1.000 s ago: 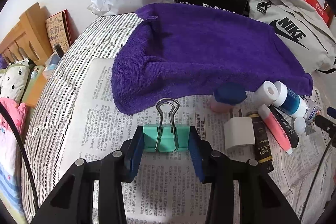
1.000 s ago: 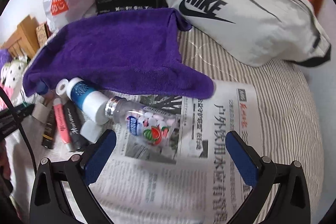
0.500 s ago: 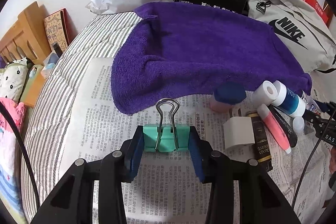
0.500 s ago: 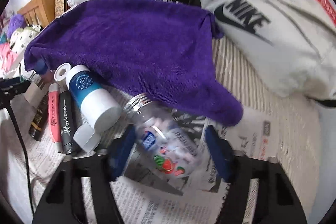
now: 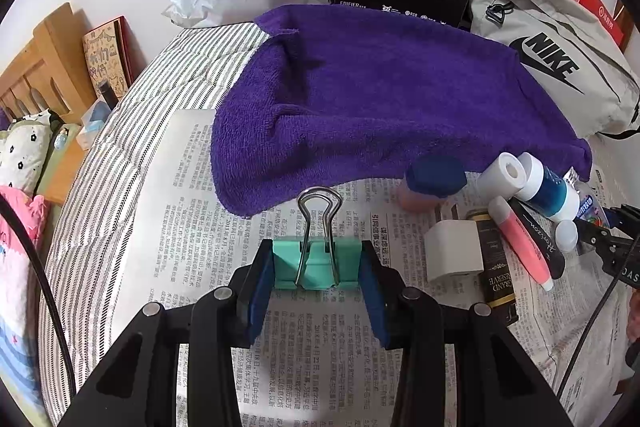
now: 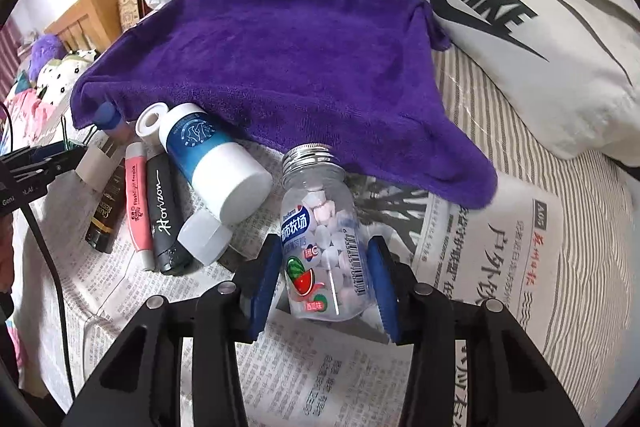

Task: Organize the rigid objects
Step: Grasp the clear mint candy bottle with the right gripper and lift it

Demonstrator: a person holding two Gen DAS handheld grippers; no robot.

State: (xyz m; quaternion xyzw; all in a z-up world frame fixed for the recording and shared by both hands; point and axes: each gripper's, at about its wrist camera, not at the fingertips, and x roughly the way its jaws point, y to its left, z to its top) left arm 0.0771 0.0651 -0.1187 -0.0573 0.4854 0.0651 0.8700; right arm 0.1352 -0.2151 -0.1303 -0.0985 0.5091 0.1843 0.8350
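Right tongs (image 6: 324, 281) are closing now, blue pads either side of the clear candy bottle (image 6: 320, 227), which lies on the newspaper (image 6: 500, 247) with its long axis running straight ahead, silver cap away from the tongs; whether the pads press yet I cannot tell. Just off to their left sits the row of tubes, with the blue-and-white bottle (image 6: 212, 167) nearest. Left tongs (image 5: 317, 265) sit narrow, clamped on the green binder clip (image 5: 316, 263), wire handle pointing forward toward the purple towel (image 5: 380, 99). My read: the right hand is nearer that row, and the bottle's axis suits this grip.
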